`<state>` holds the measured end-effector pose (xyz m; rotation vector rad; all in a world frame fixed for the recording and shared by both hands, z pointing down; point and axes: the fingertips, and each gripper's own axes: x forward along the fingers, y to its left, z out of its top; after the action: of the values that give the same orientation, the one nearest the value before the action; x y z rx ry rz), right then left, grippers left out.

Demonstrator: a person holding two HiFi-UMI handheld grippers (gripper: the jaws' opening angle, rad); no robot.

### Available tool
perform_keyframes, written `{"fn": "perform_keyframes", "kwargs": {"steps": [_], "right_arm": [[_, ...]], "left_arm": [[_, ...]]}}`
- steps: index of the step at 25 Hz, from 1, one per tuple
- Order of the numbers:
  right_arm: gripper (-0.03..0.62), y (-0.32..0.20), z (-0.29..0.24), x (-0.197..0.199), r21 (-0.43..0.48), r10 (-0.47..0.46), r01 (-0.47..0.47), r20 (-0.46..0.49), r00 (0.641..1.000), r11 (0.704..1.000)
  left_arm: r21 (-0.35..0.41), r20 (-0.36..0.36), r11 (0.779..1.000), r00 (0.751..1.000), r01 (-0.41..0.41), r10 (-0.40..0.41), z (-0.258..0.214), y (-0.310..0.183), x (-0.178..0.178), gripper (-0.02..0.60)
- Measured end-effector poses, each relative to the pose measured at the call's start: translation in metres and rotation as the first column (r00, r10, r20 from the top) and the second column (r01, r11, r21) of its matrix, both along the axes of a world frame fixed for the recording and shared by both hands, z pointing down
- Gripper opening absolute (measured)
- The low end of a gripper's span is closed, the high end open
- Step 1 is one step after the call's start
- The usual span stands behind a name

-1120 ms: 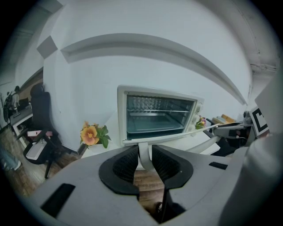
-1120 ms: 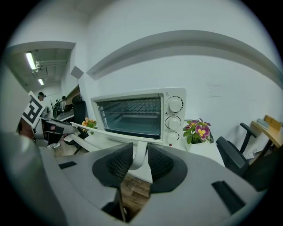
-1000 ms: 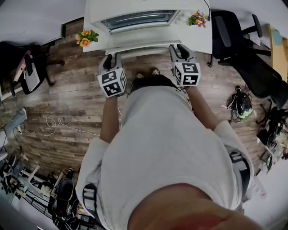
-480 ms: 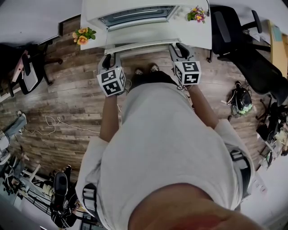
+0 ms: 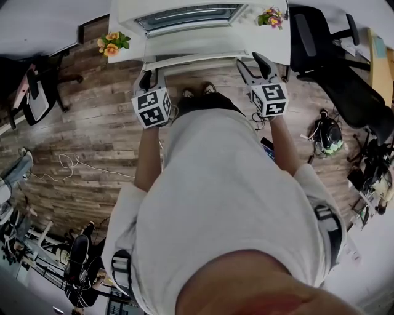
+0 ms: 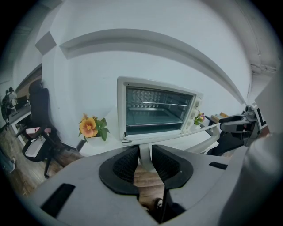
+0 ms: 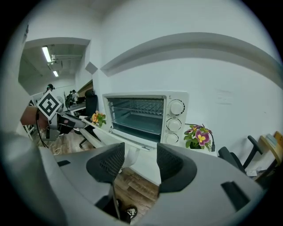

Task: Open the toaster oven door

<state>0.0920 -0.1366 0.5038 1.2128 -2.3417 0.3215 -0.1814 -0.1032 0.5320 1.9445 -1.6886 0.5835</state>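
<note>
jaws of left gripper (image 6: 144,149) on door handle (image 6: 146,161)

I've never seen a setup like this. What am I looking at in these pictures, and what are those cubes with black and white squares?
No robot here: a person holds a two-jaw gripper in each hand, and the patterned cubes are part of those grippers. The top-down picture comes from a camera on the person's head; the other two cameras ride on the grippers and look along their jaws. On the white table stands a toaster oven, its door lowered open, with orange flowers and pink flowers beside it. The left gripper is clamped on the door's handle. The right gripper has just been opening its jaws; the handle's end shows inside them, not gripped.
</note>
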Motion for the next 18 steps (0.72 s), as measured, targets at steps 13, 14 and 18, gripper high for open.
{"fn": "perform_keyframes", "kwargs": {"steps": [13,14,18], "right_arm": [[0.221,0.000,0.014,-0.010,-0.074,-0.088,0.091,0.048,0.995,0.993],[0.219,0.000,0.015,-0.010,-0.075,-0.087,0.091,0.048,0.995,0.993],[0.219,0.000,0.016,-0.010,-0.069,-0.083,0.087,0.052,0.995,0.994]], "left_arm": [[-0.044,-0.002,0.999,1.000,-0.004,0.004,0.013,0.006,0.003,0.106],[-0.048,-0.005,0.999,1.000,-0.006,0.005,0.014,0.006,0.003,0.106],[-0.051,-0.002,0.999,1.000,-0.011,0.011,0.015,0.006,0.003,0.111]]}}
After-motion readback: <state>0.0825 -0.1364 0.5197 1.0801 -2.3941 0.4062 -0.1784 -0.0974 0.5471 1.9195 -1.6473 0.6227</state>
